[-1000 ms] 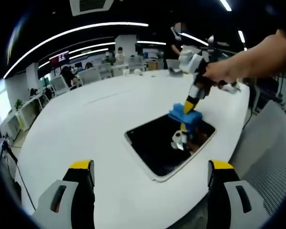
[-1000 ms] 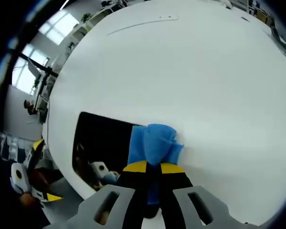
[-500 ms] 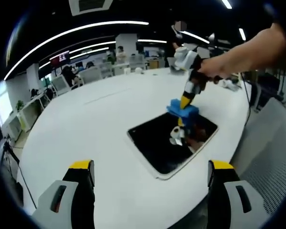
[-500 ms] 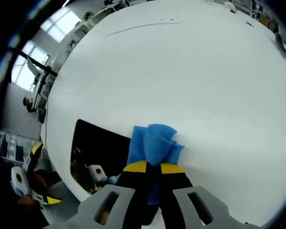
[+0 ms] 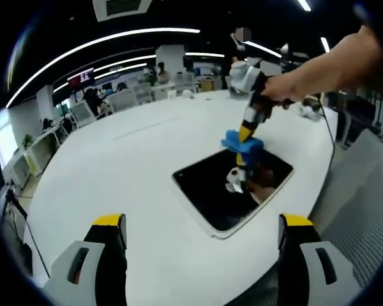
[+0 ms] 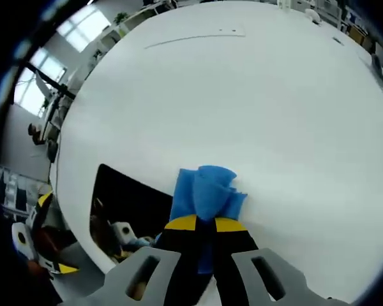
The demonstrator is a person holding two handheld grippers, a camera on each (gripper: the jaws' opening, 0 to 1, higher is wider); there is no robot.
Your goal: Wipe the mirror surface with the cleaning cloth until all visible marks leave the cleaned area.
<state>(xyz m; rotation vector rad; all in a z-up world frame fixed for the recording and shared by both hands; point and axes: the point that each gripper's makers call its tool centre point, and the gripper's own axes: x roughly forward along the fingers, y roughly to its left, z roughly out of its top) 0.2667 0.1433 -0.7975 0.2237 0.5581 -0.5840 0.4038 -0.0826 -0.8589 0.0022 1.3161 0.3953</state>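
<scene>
A broad white desk (image 5: 115, 166) is carrying a dark rectangular mirror (image 5: 223, 191), lying flat near the desk's edge. The right tool (image 5: 244, 132) is pinching a blue cleaning cloth (image 6: 204, 191) and pressing it onto the mirror's far corner, where mirror meets desk. The left tool (image 5: 198, 236) is hovering with its jaws spread wide, gripping nothing. Behind, an open office is glowing under long ceiling light strips (image 5: 102, 41).
</scene>
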